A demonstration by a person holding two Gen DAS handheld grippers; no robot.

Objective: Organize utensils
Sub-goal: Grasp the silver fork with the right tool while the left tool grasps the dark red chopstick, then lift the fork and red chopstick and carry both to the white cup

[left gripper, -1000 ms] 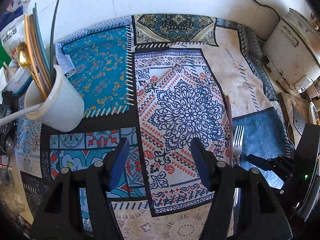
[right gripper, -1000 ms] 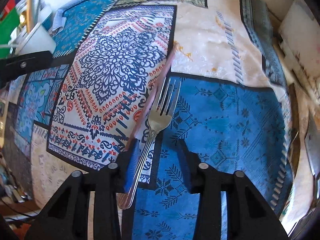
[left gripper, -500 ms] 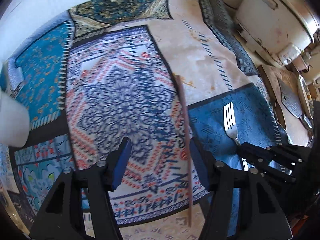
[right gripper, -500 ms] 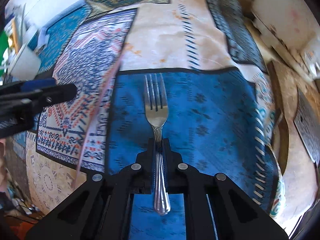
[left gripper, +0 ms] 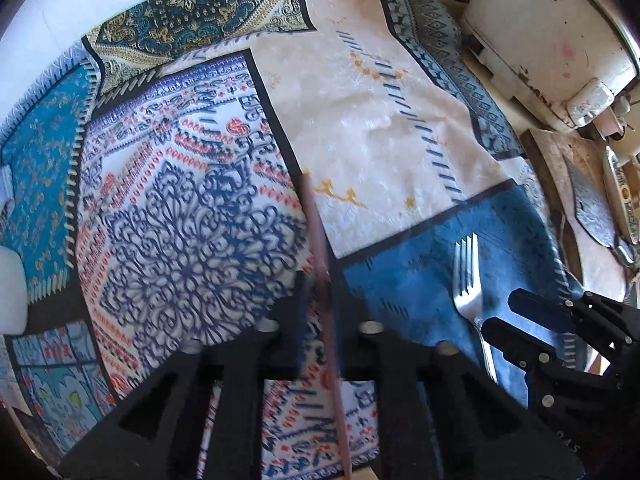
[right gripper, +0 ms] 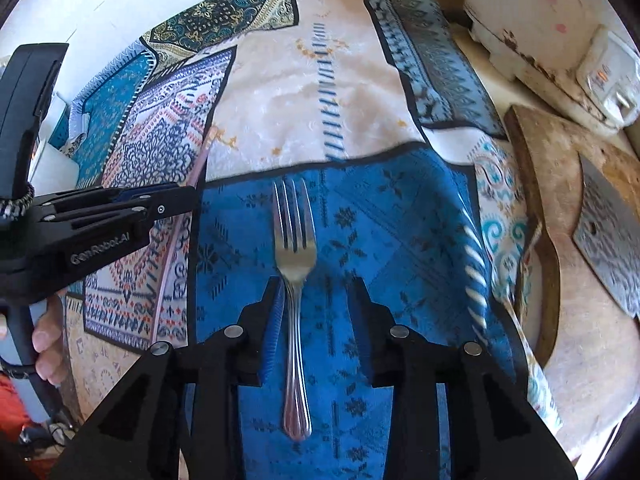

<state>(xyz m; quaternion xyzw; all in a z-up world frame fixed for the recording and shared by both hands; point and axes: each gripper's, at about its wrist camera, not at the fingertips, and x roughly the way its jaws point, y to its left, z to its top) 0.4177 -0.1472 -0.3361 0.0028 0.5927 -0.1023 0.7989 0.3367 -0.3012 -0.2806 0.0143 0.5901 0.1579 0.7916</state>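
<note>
L gripper (left gripper: 320, 312) is clamped right down on a thin pinkish chopstick (left gripper: 316, 232), which runs up the seam between the red/navy patterned patch and the cream patch of the patchwork cloth (left gripper: 380, 120). R gripper (right gripper: 316, 300) has its jaws opening w/ the steel fork (right gripper: 294, 264) lying between them, handle close to the left pad, clear gap on the other side, so not pinched. Fork's flat on the blue patch, tines pointing away from the cam. Further out: wooden board (right gripper: 560, 200) to the right w/ a cleaver (right gripper: 612, 240) on it, grubby white appliance (left gripper: 552, 32) top right, white cup (left gripper: 12, 288) at far left edge.
</note>
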